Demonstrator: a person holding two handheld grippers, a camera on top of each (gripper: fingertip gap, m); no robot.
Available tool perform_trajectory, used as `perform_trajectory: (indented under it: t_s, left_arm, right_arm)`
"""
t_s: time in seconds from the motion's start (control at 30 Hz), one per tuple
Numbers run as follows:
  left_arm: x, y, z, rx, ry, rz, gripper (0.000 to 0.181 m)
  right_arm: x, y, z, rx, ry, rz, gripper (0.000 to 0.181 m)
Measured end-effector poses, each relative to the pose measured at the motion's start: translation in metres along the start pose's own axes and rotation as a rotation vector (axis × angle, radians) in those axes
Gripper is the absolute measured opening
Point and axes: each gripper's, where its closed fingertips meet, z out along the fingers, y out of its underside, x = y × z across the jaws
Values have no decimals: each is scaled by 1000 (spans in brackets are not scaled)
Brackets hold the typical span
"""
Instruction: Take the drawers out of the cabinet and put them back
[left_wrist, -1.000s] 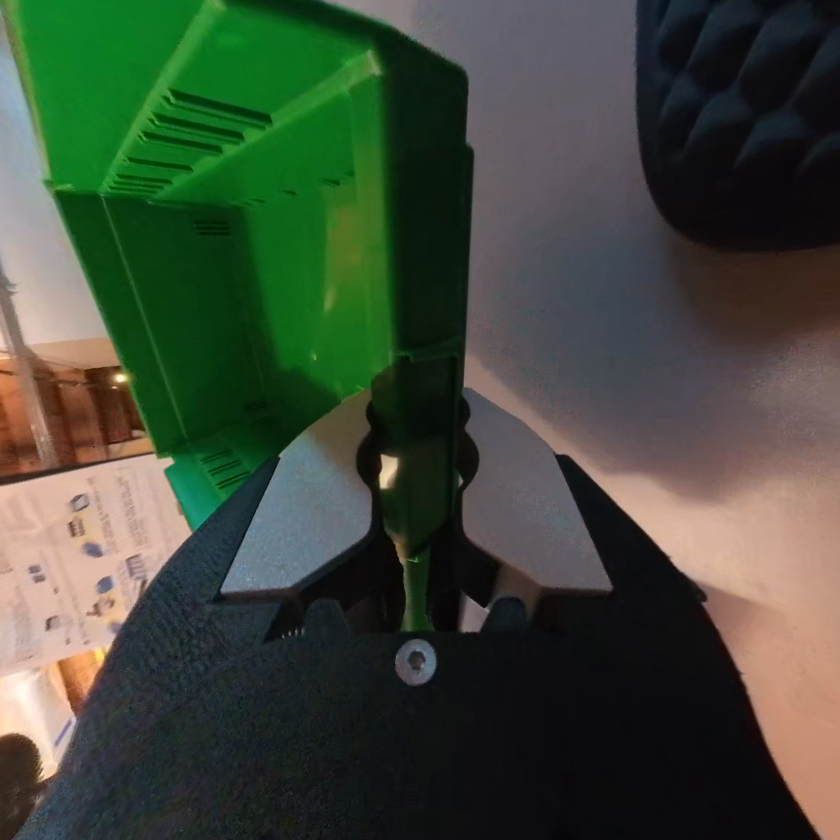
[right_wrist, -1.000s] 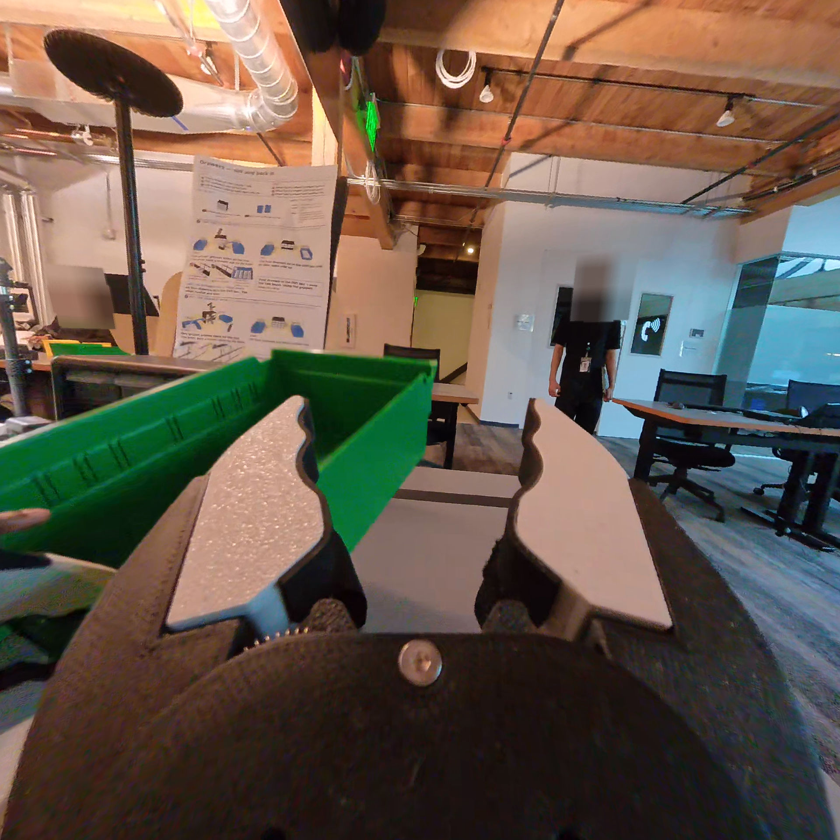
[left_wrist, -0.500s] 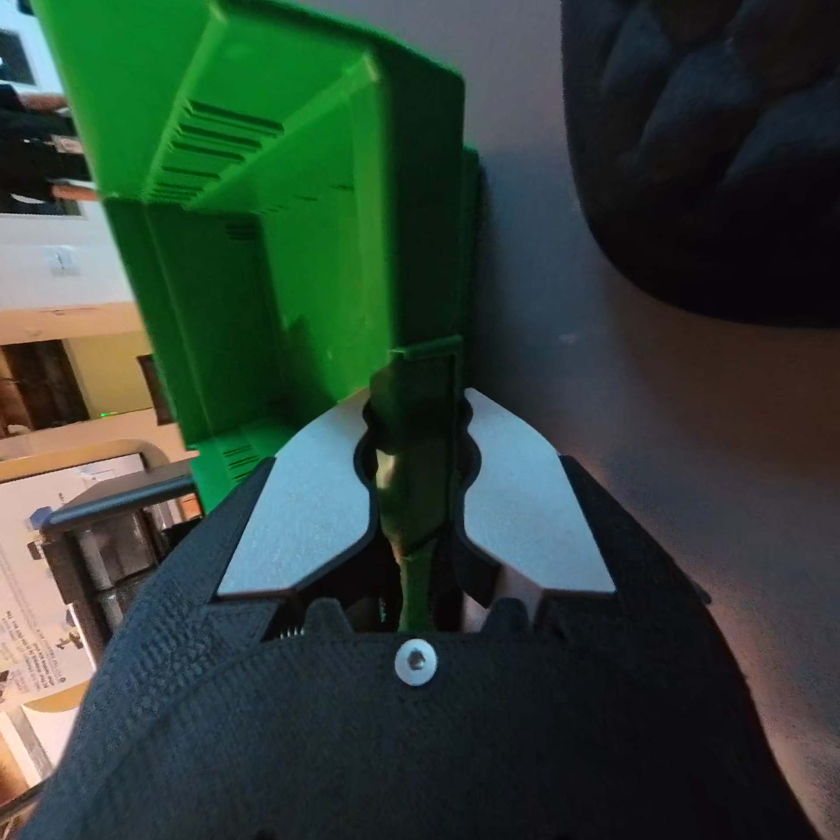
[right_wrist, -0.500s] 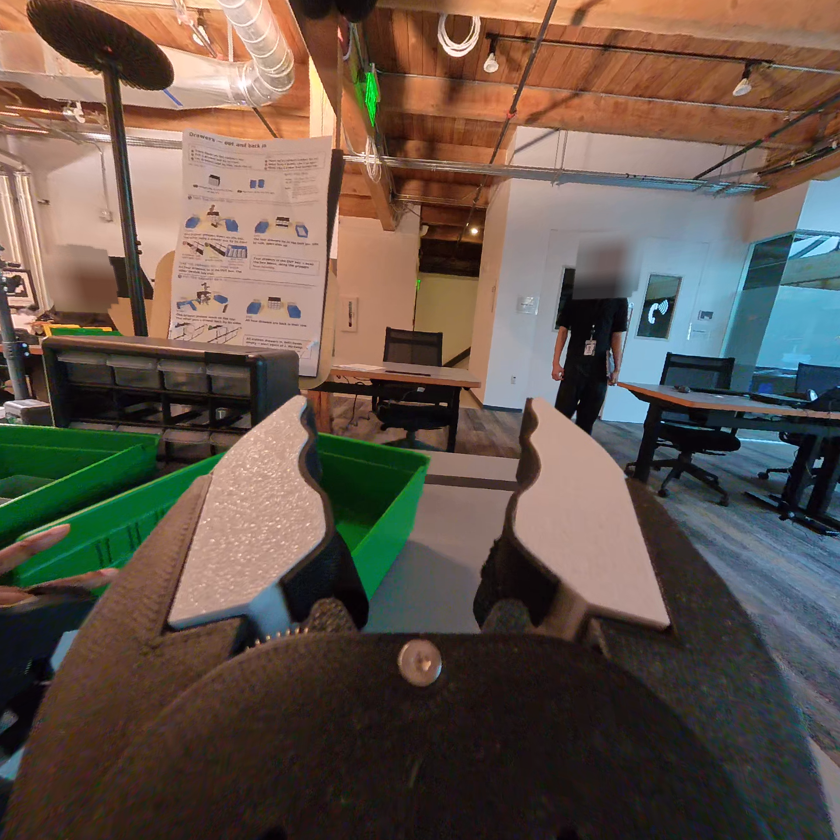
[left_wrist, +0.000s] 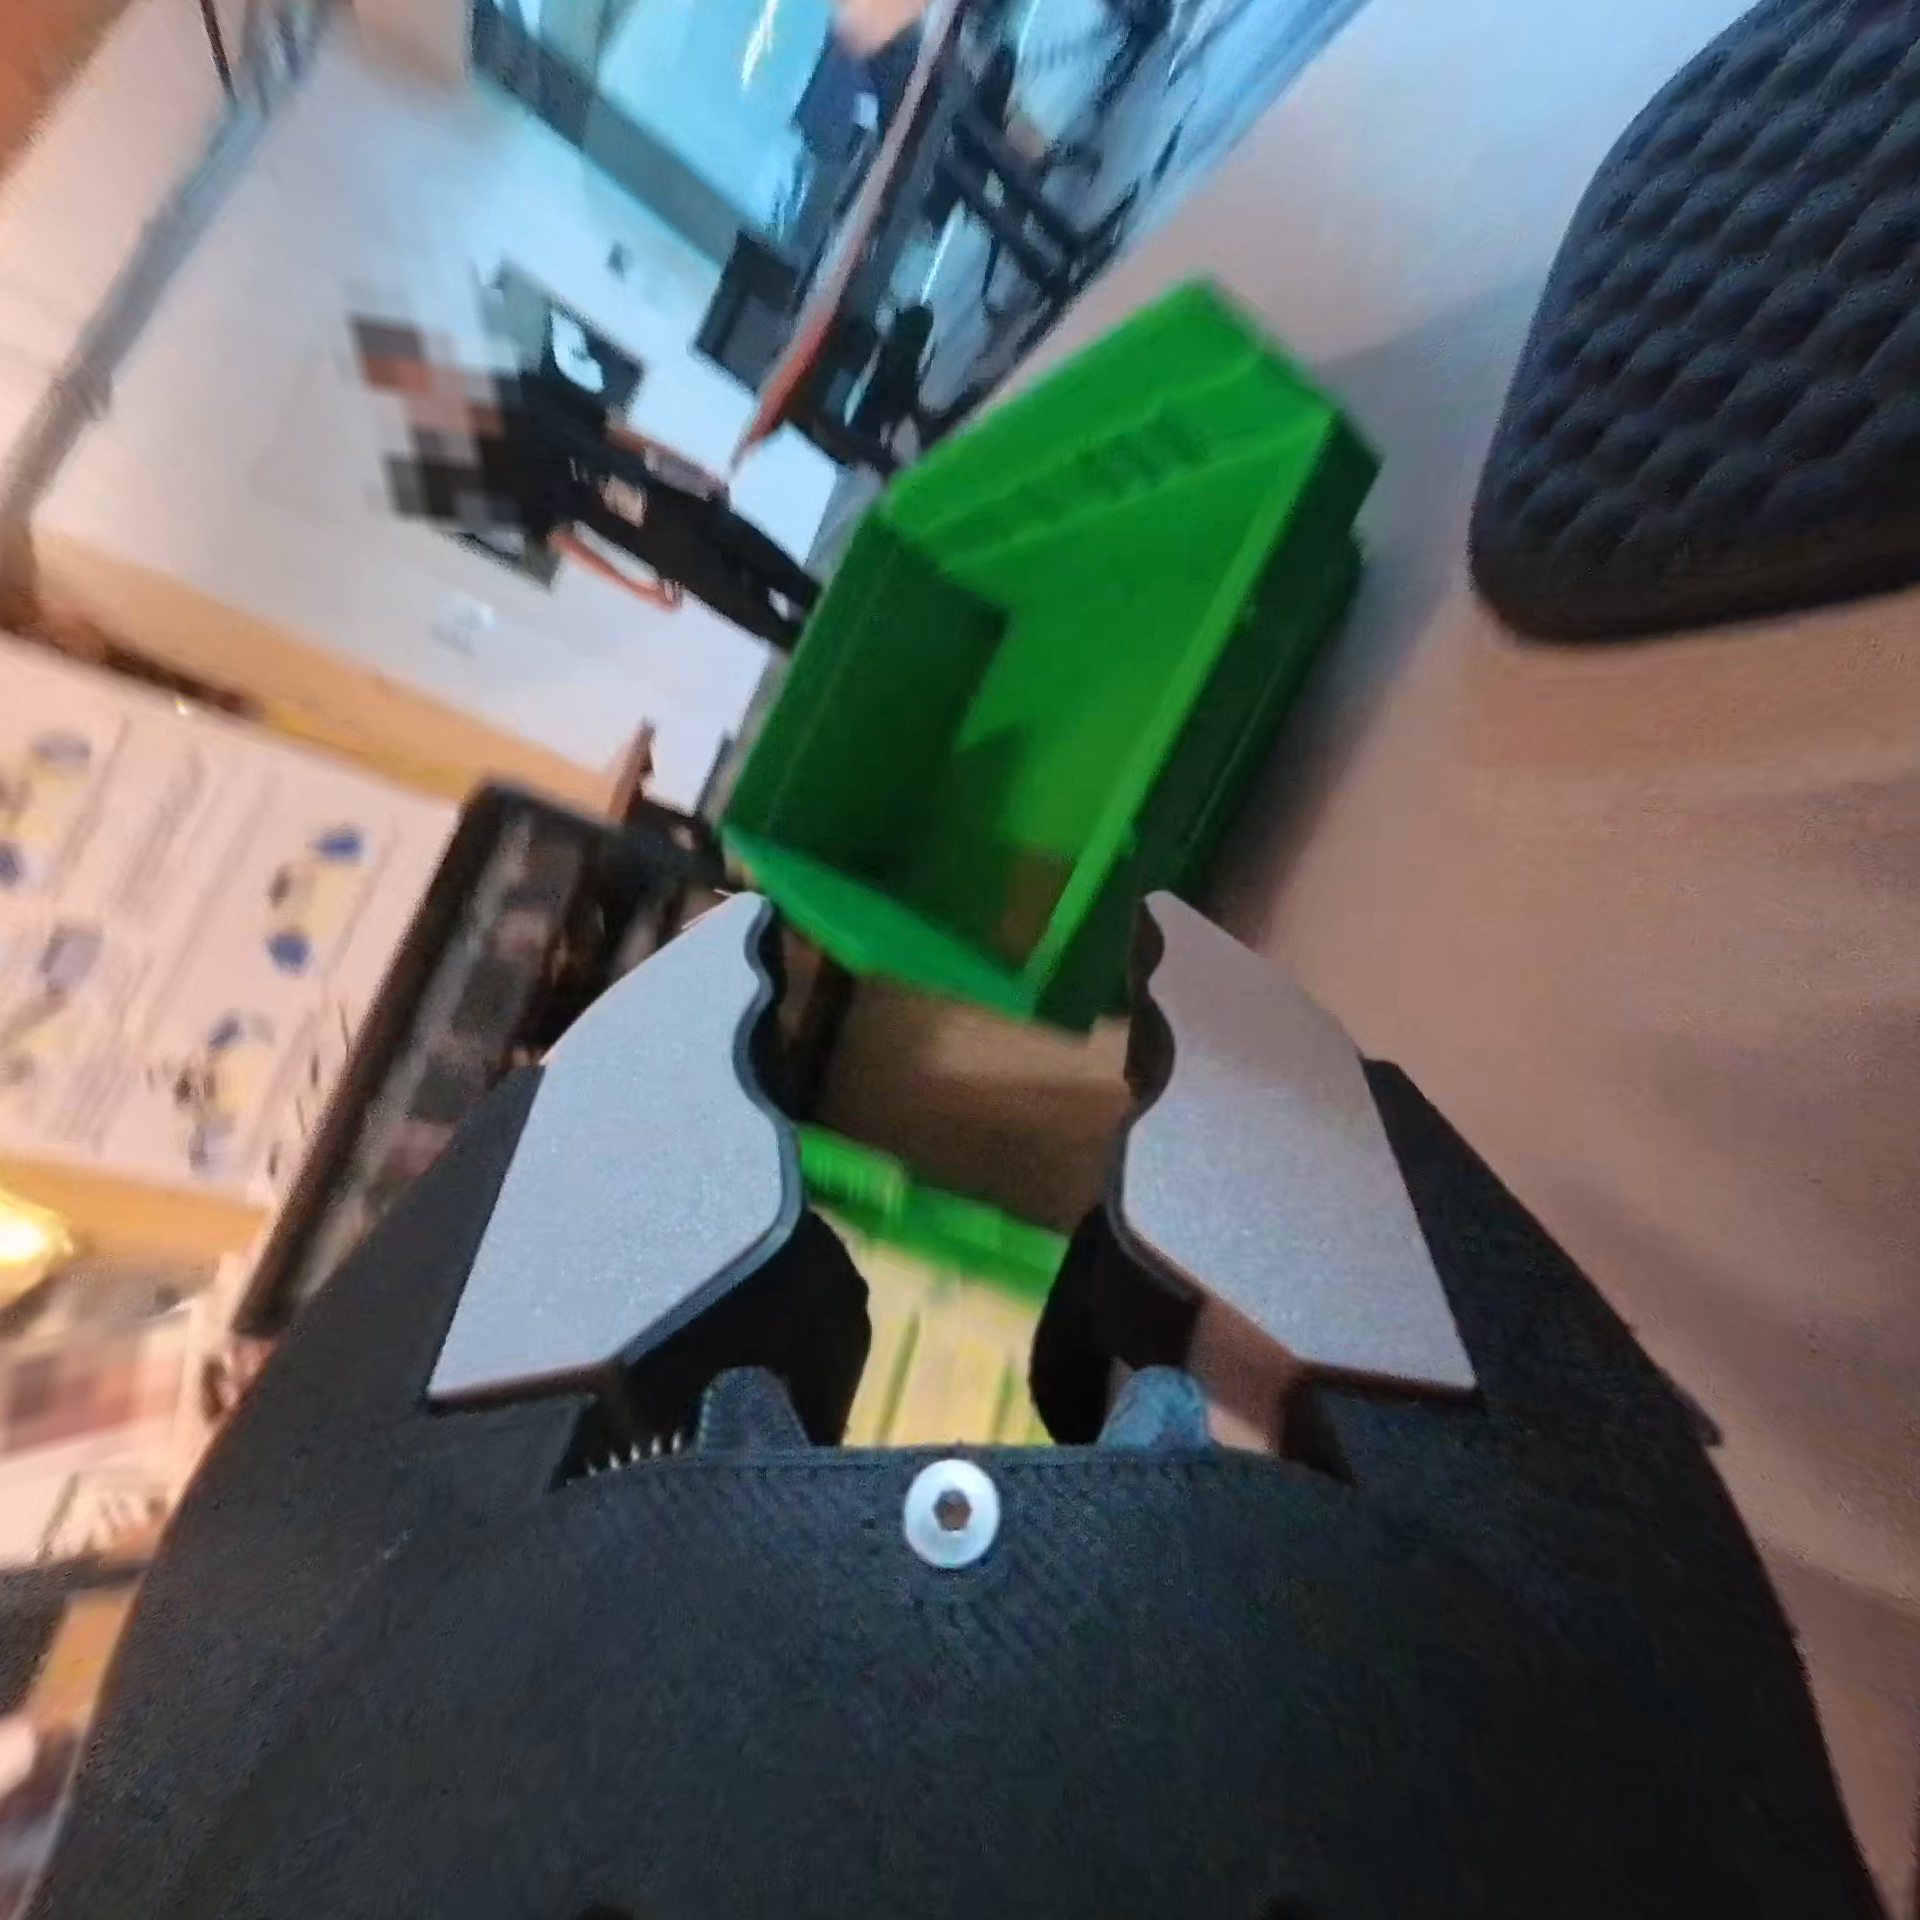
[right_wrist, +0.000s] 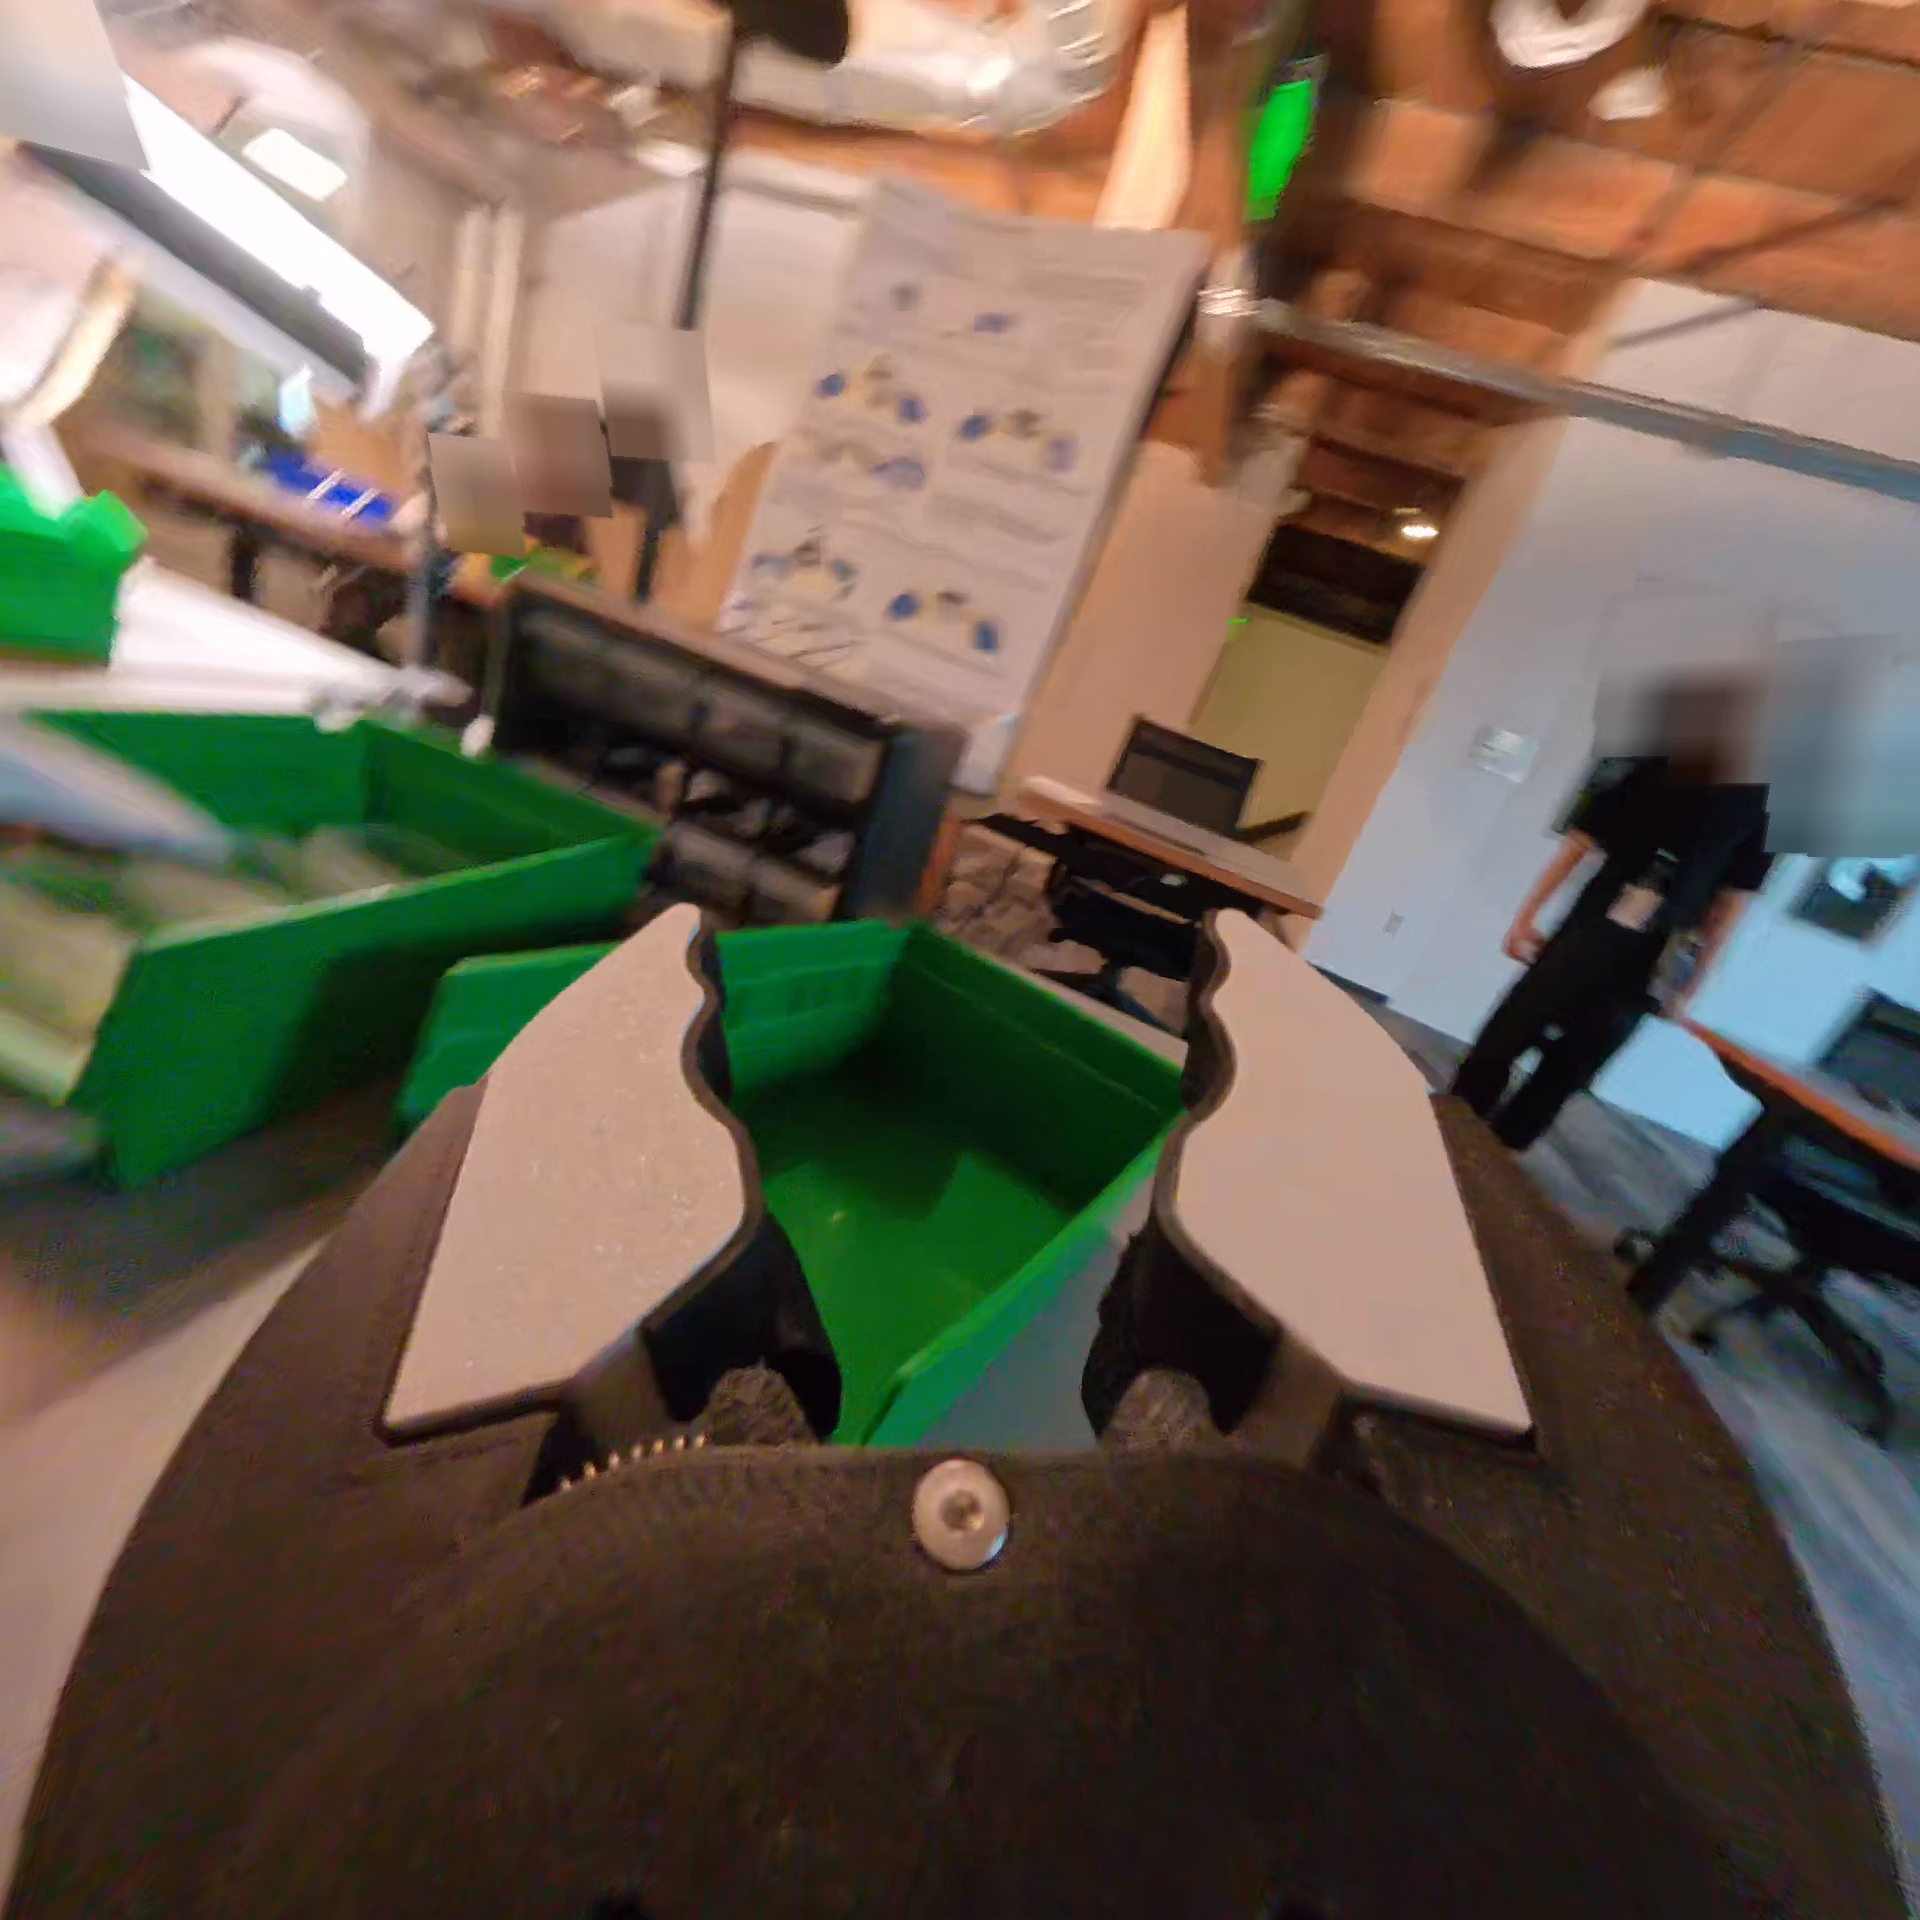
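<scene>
While both hand-held grippers gape, the green drawer (right_wrist: 935, 1174) lies upright

Left tongs (left_wrist: 951, 971) and right tongs (right_wrist: 951, 982) both gape, holding nothing.

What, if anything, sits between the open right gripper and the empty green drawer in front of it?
Nothing visible. In the right wrist view the right gripper is open, and the empty green drawer lies directly ahead, showing between its fingers. The other green drawer is off to the left, and the black cabinet stands behind.
</scene>
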Motion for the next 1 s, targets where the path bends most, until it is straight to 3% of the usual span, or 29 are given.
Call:
perform_trajectory:
  t_s: [0.07, 0.13, 0.2, 0.3, 0.4, 0.47, 0.73, 0.83, 0.9, 1.0]
  left_arm:
    - [-10, 48, -27, -120, 6, -73, 63]
    - [-15, 85, -48, -179, 0, -85, 64]
    - [-22, 107, -57, -230, -10, -60, 64]
    - [-22, 129, -65, -321, -1, -41, 64]
    - [-7, 142, -64, -368, 67, -35, 63]
    - [1, 147, -62, -396, 93, -26, 57]
    - [12, 146, -56, -443, 117, 12, 39]
    - [19, 152, -63, -504, 169, 34, 47]
    - [15, 162, -62, -541, 140, 78, 53]
    - [15, 185, -59, -636, 127, 156, 44]
  right_arm:
    - [-45, 10, 5, -55, -202, -136, 86]
    - [-93, 16, 6, -28, -393, -308, 74]
    - [-126, 25, 13, -32, -487, -349, 64]
    - [-157, 66, 26, -221, -570, -401, 67]
    - [-153, 126, 35, -507, -530, -671, 68]
    - [-149, 149, 35, -632, -511, -744, 68]
    - [-139, 165, 37, -707, -460, -814, 63]
    - [-140, 165, 36, -713, -473, -807, 62]
    - [-139, 166, 35, -715, -477, -811, 60]
    - [-138, 169, 35, -710, -483, -852, 53]
